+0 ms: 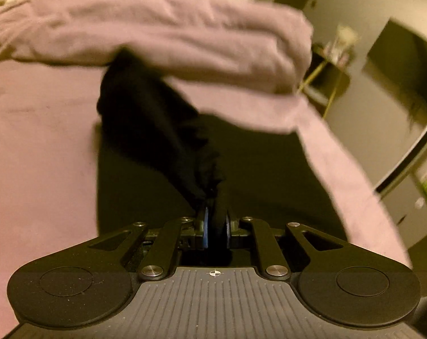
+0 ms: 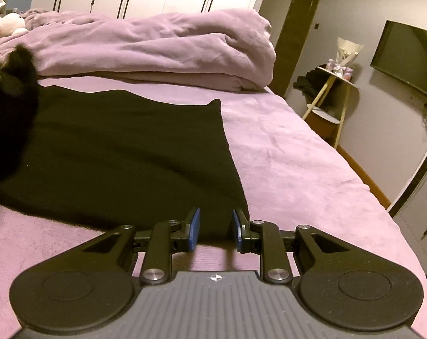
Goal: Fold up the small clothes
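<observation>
One corner lifted off the bed (image 2: 284,152)
Left gripper (image 1: 216,223) pinches black garment (image 2: 123,147); right gripper (image 2: 215,227) empty, narrowly parted. Carry the fold across evenly.

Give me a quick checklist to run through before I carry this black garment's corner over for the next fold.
1. left gripper pinching the black garment: ok, fabric sits between the pads.
2. right gripper free: ok, jaws apart, nothing clamped.
3. Garment's right edge flat on the bed sheet: ok.
4. Bunched duvet apart from the garment: ok.
5. Lifted fabric free of twists: cannot tell, left view is blurred.
</observation>
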`<state>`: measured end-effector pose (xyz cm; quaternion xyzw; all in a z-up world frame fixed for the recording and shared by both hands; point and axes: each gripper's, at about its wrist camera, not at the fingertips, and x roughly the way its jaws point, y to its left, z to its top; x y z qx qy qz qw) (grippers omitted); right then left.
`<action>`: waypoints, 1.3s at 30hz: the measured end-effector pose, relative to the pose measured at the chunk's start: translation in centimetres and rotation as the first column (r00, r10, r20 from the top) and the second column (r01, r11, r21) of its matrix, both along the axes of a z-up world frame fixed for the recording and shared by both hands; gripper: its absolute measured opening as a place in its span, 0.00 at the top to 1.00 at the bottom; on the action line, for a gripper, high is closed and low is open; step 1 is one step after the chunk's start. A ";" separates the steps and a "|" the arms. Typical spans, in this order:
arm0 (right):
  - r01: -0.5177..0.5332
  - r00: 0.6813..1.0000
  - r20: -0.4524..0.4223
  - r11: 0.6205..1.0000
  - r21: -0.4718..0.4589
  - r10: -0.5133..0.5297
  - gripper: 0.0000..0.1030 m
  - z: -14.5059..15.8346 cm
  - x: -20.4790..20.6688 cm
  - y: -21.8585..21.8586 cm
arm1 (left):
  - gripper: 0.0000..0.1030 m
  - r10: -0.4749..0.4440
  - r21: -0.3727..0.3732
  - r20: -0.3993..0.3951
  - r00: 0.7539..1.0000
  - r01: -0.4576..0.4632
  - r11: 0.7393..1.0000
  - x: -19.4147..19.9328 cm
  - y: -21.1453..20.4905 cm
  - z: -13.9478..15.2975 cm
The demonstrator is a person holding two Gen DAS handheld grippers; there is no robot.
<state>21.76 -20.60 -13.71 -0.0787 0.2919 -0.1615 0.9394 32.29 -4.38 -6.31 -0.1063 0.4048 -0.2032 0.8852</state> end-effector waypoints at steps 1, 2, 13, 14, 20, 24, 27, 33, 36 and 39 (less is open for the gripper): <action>-0.004 1.000 -0.001 1.000 0.007 0.004 0.78 -0.1 0.0 -0.1 | 0.86 0.001 0.020 -0.027 1.000 0.000 1.000 0.1 -0.7 -1.0; -0.005 1.000 -0.004 1.000 0.009 0.005 0.78 -0.1 0.0 -0.2 | 0.84 -0.001 0.027 -0.047 0.999 0.002 1.000 0.1 -1.0 -1.9; -0.030 0.999 -0.015 0.999 0.023 0.030 0.77 -0.5 0.2 -0.7 | 0.62 0.154 -0.017 0.065 0.986 -0.153 0.988 -4.9 5.5 1.5; -0.029 0.999 -0.013 0.999 0.020 0.029 0.77 -0.5 0.3 -0.5 | 0.61 0.175 0.001 0.053 0.983 -0.176 0.984 -4.5 6.1 1.1; -0.063 0.998 0.001 0.997 0.046 0.063 0.76 0.4 0.4 0.6 | 0.62 0.217 -0.017 -0.126 0.968 -0.221 0.975 -2.5 6.7 -3.2; -0.164 0.986 0.021 0.979 0.118 0.163 0.72 1.4 1.5 1.5 | 0.60 0.196 -0.036 -0.123 0.973 -0.202 0.979 -2.7 6.5 -4.2; -0.269 0.963 0.042 0.926 0.265 0.268 0.60 2.4 3.2 1.6 | 0.59 0.216 -0.055 -0.128 0.968 -0.224 0.973 -3.2 7.5 -3.4; -0.289 0.939 0.029 0.738 0.610 0.343 0.51 2.0 8.6 0.1 | 0.55 0.284 0.084 0.009 0.959 -0.284 0.955 -5.7 8.9 -1.3; -0.264 0.936 0.013 0.674 0.690 0.353 0.51 0.6 10.8 0.1 | 0.55 0.334 0.131 0.021 0.942 -0.334 0.934 -6.2 9.7 -1.4; -0.259 0.932 0.009 0.648 0.716 0.363 0.51 -0.1 11.9 0.8 | 0.55 0.375 0.149 0.001 0.927 -0.371 0.917 -6.3 10.4 -1.9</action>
